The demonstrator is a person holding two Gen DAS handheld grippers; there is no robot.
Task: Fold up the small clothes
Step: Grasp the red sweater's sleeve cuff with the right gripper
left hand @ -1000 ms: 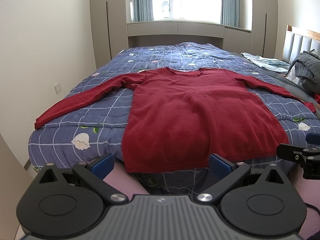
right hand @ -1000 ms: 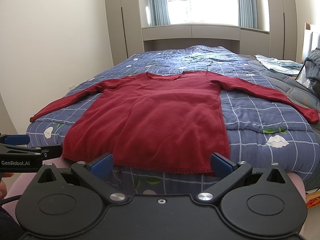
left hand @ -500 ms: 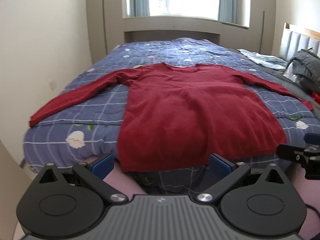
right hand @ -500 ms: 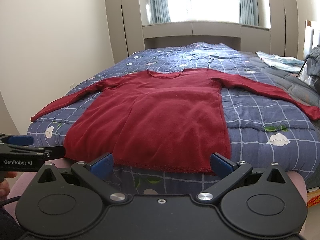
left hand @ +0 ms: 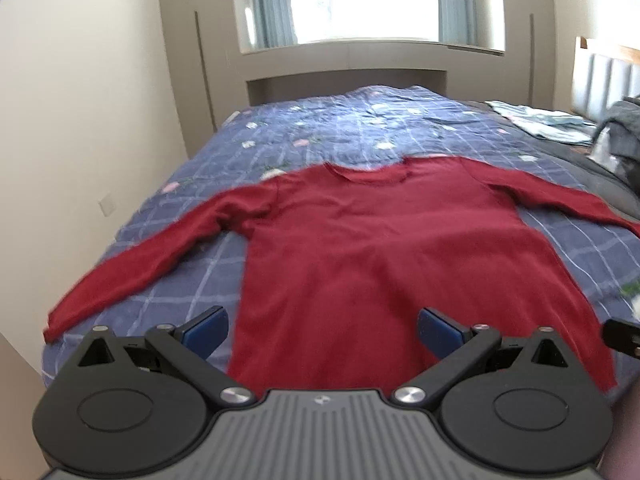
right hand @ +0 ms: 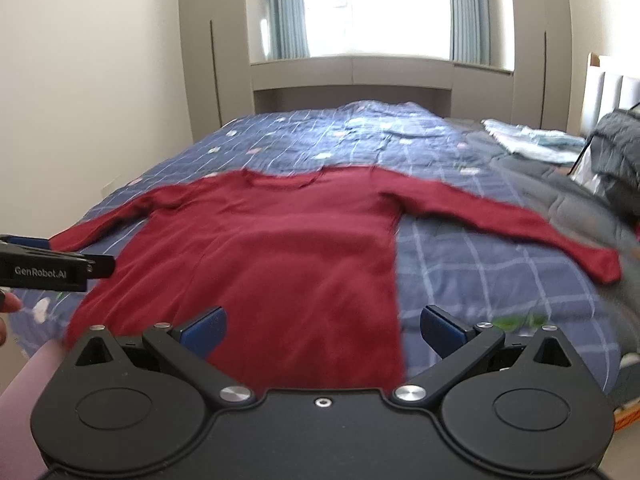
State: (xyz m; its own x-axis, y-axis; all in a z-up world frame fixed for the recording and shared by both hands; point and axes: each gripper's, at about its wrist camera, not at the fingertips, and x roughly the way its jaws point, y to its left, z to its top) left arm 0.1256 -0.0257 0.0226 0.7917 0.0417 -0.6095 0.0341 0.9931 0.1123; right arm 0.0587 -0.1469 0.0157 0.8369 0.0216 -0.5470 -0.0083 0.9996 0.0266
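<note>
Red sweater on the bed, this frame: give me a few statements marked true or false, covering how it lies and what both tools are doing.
1. The red sweater lies flat with both sleeves spread out. True.
2. The left tool is shut on the hem. False: it is open and holds nothing.
3. The right tool is open and empty. True.
4. The sweater is already folded in half. False: no fold is made yet.
5. The blue checked quilt lies under the sweater. True.
</note>
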